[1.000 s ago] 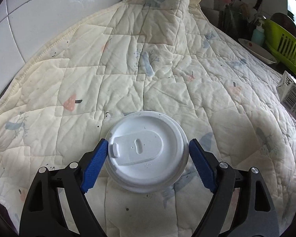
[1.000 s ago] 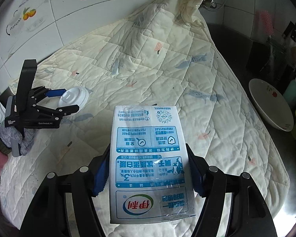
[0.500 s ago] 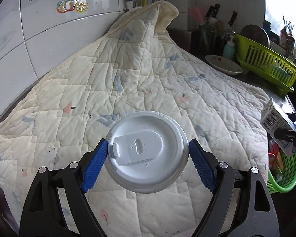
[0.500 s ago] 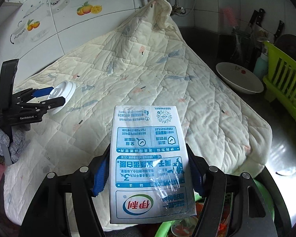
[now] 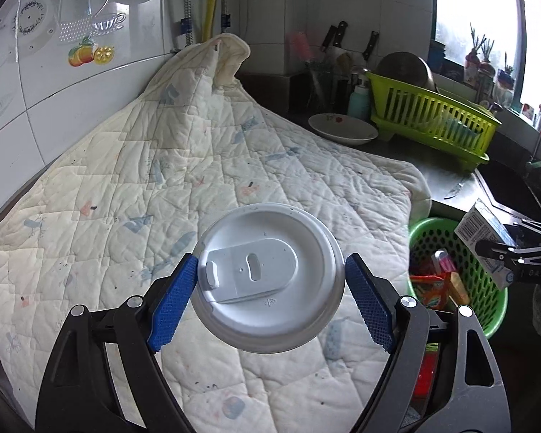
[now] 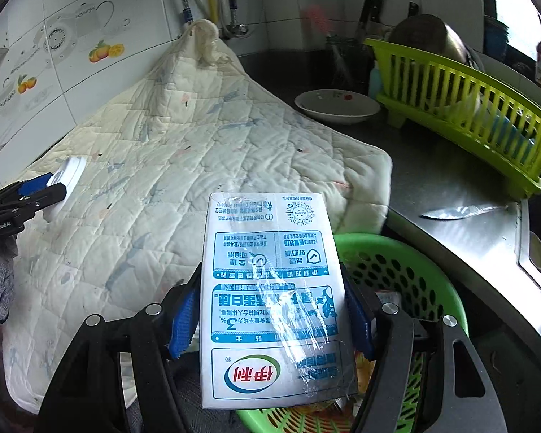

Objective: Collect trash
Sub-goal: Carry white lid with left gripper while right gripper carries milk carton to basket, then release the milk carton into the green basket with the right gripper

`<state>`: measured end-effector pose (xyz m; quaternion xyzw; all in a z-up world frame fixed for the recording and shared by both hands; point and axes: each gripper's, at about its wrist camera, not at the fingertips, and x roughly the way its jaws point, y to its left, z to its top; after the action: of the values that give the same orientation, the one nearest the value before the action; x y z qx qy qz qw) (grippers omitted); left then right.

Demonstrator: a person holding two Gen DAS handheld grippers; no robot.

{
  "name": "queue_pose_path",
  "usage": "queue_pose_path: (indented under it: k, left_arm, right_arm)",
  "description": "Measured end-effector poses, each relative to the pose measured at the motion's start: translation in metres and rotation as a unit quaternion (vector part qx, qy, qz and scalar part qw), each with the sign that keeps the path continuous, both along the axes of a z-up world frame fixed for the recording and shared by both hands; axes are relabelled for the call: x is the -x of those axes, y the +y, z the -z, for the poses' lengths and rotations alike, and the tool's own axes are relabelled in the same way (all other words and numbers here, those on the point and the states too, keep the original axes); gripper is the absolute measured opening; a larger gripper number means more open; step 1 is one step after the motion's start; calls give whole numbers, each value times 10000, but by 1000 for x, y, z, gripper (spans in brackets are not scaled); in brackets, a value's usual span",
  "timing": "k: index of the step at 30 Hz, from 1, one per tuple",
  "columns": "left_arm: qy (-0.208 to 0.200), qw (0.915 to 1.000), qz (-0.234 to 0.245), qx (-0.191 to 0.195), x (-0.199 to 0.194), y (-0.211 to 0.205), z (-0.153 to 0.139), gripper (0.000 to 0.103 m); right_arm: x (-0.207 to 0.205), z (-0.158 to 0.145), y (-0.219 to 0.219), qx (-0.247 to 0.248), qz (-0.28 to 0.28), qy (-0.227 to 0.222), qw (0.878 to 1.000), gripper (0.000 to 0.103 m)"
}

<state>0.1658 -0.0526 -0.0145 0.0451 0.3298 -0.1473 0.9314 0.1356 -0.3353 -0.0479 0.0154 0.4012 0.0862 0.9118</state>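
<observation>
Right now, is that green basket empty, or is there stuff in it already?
Not empty: the green basket already holds colourful wrappers.

White lid (image 5: 268,278) between blue pads (image 5: 173,306); white carton (image 6: 272,299) with blue print and a red-green logo; cream quilt (image 5: 198,166) with pastel patches; green basket (image 6: 389,270); lime rack (image 5: 432,119).

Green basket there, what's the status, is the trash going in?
Left gripper shut on lidded cup, above the quilt. Right gripper shut on milk carton, over green basket. Nothing blocking.
</observation>
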Motion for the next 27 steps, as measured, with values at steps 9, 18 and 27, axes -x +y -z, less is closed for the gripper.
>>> queue_pose_path:
  k: [9, 18, 27]
  left_arm:
    - [-200, 9987, 462, 68, 30, -48, -11, 81]
    - [-168, 9965, 811, 126, 40, -81, -11, 81]
    - [-37, 9928, 1181, 204, 42, -120, -3, 81]
  right_arm:
    - [16, 6, -49, 182, 732, 45, 9971, 66]
    - [16, 19, -69, 39, 1108, 72, 9938, 77]
    - [44, 4, -71, 94, 1190, -169, 9927, 79]
